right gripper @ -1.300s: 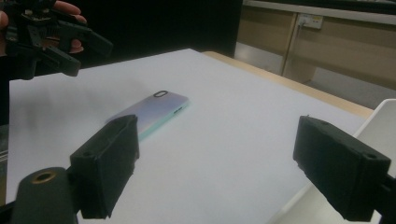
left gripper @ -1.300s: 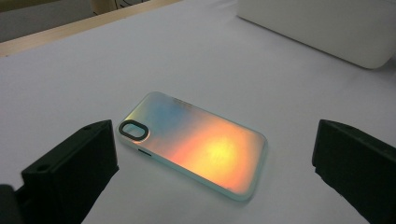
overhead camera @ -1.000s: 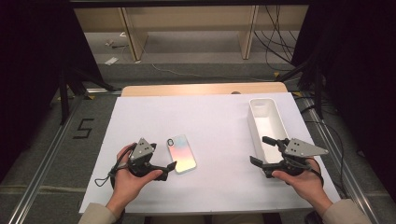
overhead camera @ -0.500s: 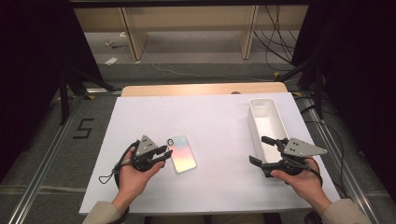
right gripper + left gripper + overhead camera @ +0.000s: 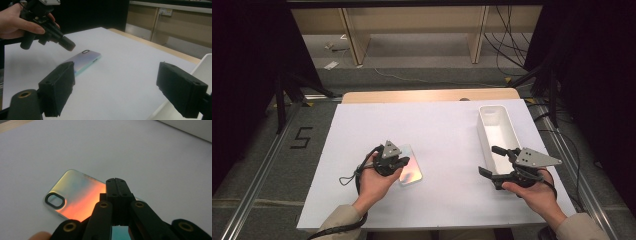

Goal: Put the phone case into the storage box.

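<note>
Two grippers on the go, so starting at the tips. The left gripper [image 5: 117, 181] has its jaws pressed flat together with nothing between them; they've just been closing, and they've ended up empty. Its tip hangs right over the phone case [image 5: 75, 195], above the middle of the case's back. From the right gripper view the closed tip [image 5: 68, 45] looks a bit above the case [image 5: 82, 61] rather than on it, though I honestly can't tell whether it touches.

The case lies flat on the white table cover [image 5: 442, 125], back side up, shiny with an orange-pink-teal sheen. In the high view its long axis runs roughly away from the person, leaning a little to the left at the far end. The camera cutout is at that far end, so the case points away from the left hand [image 5: 374, 182], and the near end sits just under and beside the left gripper's jaws.

The right gripper [image 5: 494, 161] is well apart from the case, jaws spread wide, nothing between them. Just beyond and beside its fingers is the white tray [image 5: 484, 131], a long narrow bin with its long side running away from the person. What shows of its inside is bare white.
</note>
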Demonstrator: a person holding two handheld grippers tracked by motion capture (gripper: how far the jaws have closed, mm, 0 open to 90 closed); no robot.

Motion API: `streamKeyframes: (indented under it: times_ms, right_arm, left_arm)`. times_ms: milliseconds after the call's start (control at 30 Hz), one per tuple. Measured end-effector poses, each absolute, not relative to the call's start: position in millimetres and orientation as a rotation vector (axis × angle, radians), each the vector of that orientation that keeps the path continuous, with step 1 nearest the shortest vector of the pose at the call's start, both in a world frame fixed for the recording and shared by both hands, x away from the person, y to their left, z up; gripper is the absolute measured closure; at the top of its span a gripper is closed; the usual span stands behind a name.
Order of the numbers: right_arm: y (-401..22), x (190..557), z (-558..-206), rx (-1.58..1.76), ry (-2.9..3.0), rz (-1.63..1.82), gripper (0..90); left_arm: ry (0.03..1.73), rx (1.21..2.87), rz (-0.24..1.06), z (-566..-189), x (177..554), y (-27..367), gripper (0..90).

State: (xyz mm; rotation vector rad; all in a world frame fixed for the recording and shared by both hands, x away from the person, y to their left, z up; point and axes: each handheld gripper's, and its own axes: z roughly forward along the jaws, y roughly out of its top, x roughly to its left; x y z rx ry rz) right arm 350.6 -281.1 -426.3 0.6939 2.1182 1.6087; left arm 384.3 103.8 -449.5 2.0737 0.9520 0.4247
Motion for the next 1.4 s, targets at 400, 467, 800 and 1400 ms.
streamKeyframes:
  times_ms: [400,467,800,1400]
  right_arm:
    - [-282,351,-426,0.697,2.119,1.610,16.3]
    - [-282,351,-426,0.695,2.120,1.609,16.3]
    - [-282,351,-426,0.697,2.125,1.611,16.3]
    - [-283,350,-426,0.698,2.126,1.619,16.5]
  left_arm:
    - [0.919,2.176,0.376,-463,396,69,90.0]
    - [0.917,2.189,0.369,-466,397,64,90.0]
    - [0.908,2.244,0.331,-477,399,47,90.0]
    - [0.952,2.290,0.293,-481,397,52,90.0]
